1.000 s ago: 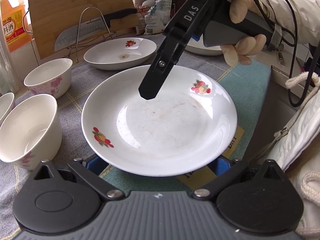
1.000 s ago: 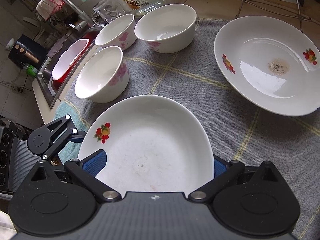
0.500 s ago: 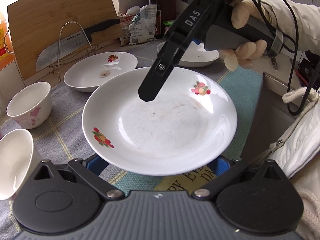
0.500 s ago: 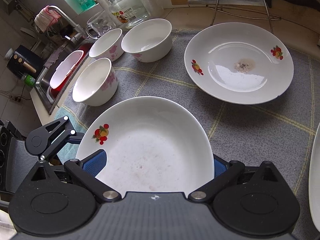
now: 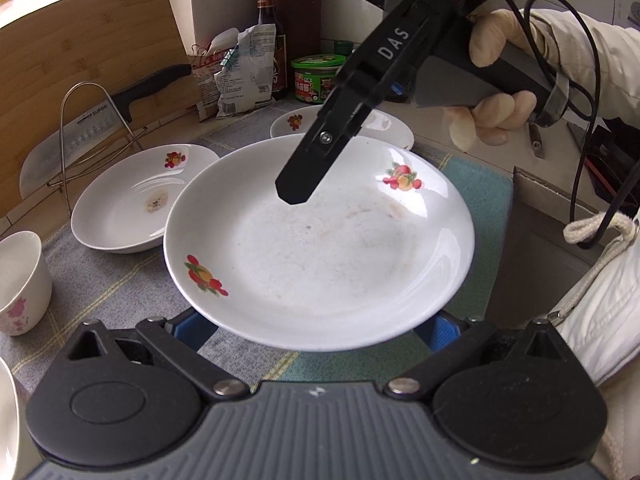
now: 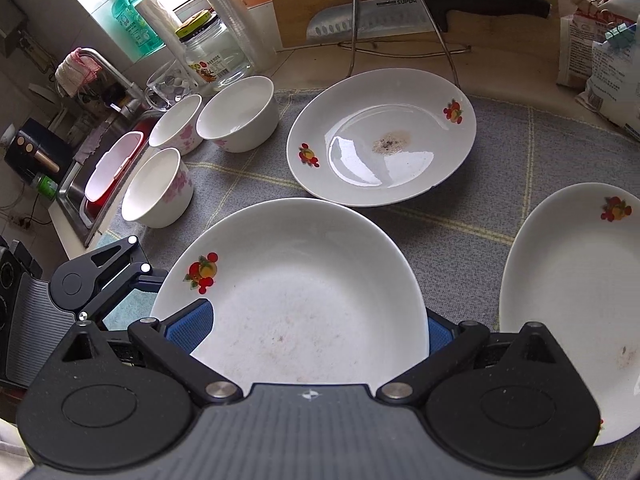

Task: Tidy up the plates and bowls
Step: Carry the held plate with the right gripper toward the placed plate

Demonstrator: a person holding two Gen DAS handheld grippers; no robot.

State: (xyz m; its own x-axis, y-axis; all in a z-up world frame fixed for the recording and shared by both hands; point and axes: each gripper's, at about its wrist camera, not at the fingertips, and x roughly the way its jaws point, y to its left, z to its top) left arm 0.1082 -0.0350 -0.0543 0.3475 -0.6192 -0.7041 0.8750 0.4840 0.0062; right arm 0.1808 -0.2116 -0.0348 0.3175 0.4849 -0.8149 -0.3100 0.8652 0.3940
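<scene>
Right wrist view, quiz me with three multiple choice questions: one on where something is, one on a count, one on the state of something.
1. Where is the knife?
A. In a bowl
B. Against the wooden board
C. Flat on a plate

2. How many bowls stand on the cloth?
A. One
B. Five
C. Three

3. What state is the far plate, the one nearest the knife, in?
A. Stained in the middle
B. Turned upside down
C. Stacked under a bowl

Answers:
1 B, the blade stands on edge in front of the board.
2 C, two sit side by side at the back and one nearer.
3 A, a brown stain marks its centre, and nothing sits on it.
</scene>
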